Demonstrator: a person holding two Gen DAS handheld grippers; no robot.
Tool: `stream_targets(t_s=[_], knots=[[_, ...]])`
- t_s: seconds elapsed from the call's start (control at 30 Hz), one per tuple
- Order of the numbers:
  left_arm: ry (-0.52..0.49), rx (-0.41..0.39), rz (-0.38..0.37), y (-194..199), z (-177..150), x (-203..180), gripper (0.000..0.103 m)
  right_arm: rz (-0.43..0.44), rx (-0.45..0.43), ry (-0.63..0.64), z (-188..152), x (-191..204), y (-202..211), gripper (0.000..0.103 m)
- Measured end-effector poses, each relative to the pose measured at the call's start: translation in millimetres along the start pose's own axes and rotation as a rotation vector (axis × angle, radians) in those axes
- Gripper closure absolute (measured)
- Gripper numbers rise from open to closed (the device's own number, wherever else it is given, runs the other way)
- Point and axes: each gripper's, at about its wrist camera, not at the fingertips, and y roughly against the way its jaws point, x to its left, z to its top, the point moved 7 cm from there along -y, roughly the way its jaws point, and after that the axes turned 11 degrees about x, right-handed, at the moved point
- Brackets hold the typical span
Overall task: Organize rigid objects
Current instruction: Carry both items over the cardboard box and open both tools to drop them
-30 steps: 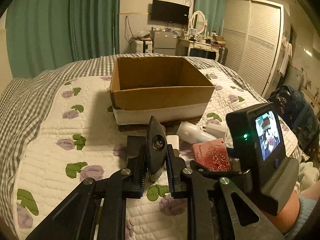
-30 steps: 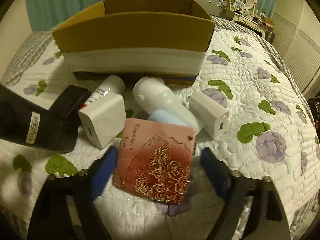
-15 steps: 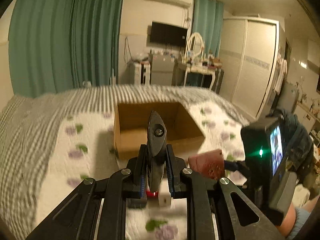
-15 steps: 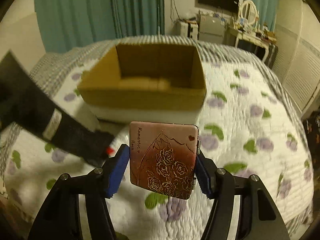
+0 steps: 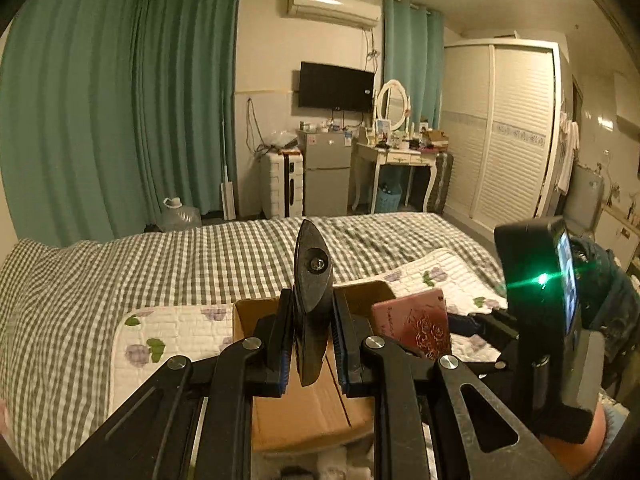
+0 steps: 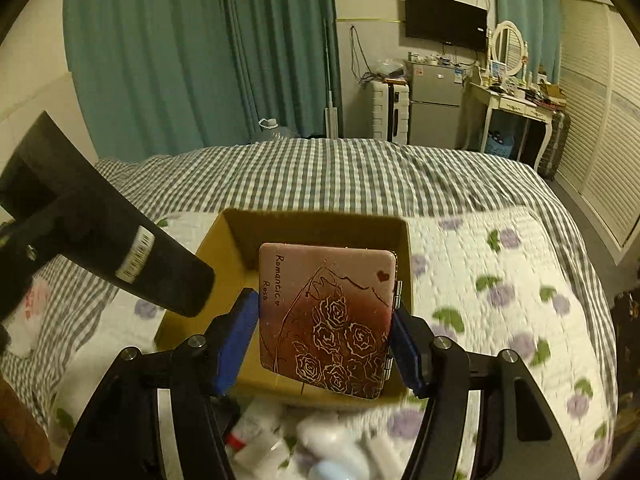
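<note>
My left gripper (image 5: 310,338) is shut on black pliers (image 5: 313,288), head up, held above the open cardboard box (image 5: 304,408). My right gripper (image 6: 326,342) is shut on a pink metal case (image 6: 328,320) engraved with roses, held upright over the box (image 6: 236,232). The case also shows in the left wrist view (image 5: 414,326), to the right of the pliers. The left gripper's black body (image 6: 104,232) crosses the left side of the right wrist view. Blurred white items (image 6: 320,440) lie on the quilt in front of the box.
The box sits on a floral quilt (image 6: 500,280) over a checked bedspread (image 5: 140,264). The right gripper's mount with a green light (image 5: 540,280) stands close on the right. Curtains, a fridge and a dressing table lie beyond the bed.
Both grippers have risen from the pile on the quilt and moved forward over the box. The right gripper closed on the pink case and lifted it; the left carries the pliers up.
</note>
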Motion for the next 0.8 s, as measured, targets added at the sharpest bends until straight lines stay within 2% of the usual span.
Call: stream_targets(t_s=[0.2, 0.37, 0.6, 0.67, 0.7, 0.73, 0.77, 0.8], knots=[[0.012, 0.091, 0.018, -69, -7, 14, 0.085, -0.01, 0.043, 0.013, 24, -16, -54, 0.04], [-0.004, 0.167, 0.036, -112, -23, 23, 0.085, 0.014, 0.058, -0.001, 27, -26, -82, 0.04], [-0.001, 0.208, 0.07, -132, -36, 31, 0.085, 0.06, 0.023, -0.032, 27, -35, -88, 0.04], [0.001, 0.207, 0.07, -130, -36, 31, 0.078, 0.074, 0.002, -0.045, 31, -37, -82, 0.033], [0.001, 0.206, 0.077, -127, -36, 31, 0.072, 0.074, -0.011, -0.054, 33, -38, -75, 0.024], [0.002, 0.208, 0.09, -124, -34, 32, 0.052, 0.074, -0.019, -0.054, 34, -39, -70, 0.022], [0.007, 0.207, 0.101, -120, -33, 32, 0.045, 0.074, -0.025, -0.049, 36, -37, -64, 0.022], [0.013, 0.198, 0.098, -113, -31, 31, 0.045, 0.07, -0.026, -0.037, 37, -36, -57, 0.022]])
